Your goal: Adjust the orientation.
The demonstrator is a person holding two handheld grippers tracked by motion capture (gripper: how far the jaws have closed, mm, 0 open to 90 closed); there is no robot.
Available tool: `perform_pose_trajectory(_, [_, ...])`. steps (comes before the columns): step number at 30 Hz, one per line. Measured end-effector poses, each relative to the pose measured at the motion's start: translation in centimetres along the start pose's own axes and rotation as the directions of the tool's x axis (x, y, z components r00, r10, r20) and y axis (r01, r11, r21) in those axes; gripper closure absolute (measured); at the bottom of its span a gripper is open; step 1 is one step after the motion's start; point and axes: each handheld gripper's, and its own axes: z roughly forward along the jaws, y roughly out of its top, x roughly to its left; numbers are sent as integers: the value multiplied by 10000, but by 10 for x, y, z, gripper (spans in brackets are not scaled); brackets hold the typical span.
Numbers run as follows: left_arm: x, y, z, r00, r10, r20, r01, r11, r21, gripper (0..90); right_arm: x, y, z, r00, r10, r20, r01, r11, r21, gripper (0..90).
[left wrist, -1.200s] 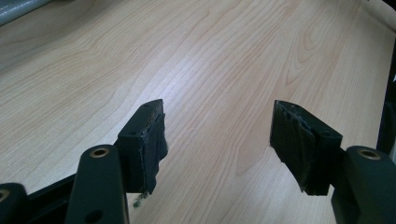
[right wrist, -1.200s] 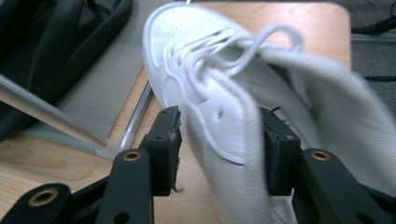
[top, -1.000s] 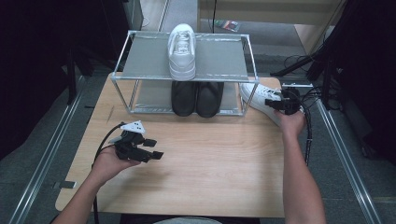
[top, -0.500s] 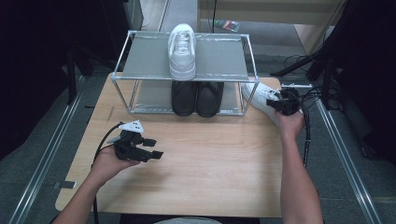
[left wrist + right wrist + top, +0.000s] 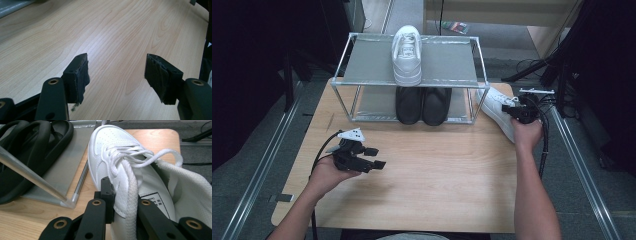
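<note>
A white lace-up sneaker (image 5: 493,101) lies on the wooden table (image 5: 442,175) just right of the metal shoe rack (image 5: 367,65). My right gripper (image 5: 515,112) has just closed and is shut on the sneaker's left side wall beside the opening; in the right gripper view the jaws (image 5: 125,195) pinch that wall of the sneaker (image 5: 110,152) below the laces. My left gripper (image 5: 376,157) is held low over the table's front left, open, with bare wood between its jaws (image 5: 117,72).
A second white sneaker (image 5: 407,52) stands on the rack's top shelf. A pair of black shoes (image 5: 422,105) sits on the lower shelf. The rack's front right post (image 5: 32,176) is close to the held sneaker. Cables trail off the table's right edge.
The right gripper's jaws have closed on the sneaker's side wall. The left hand and gripper have kept still.
</note>
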Motion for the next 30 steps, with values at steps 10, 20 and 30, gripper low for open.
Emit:
perform_pose_trajectory(10, [1,7,5,9997,186,176,-187,9998,34,366,-4,-7,-22,9995,314,3,-314,9994,-139,846])
perform_pose_trajectory(20, [8,18,10,9983,97,580,-91,9999,-105,365,1,-19,-42,9996,250,147,-250,9997,1,844])
perform_pose_trajectory(30, [10,28,21,9972,256,696,-263,9996,92,366,-3,-38,-64,9995,274,183,-278,9994,185,843])
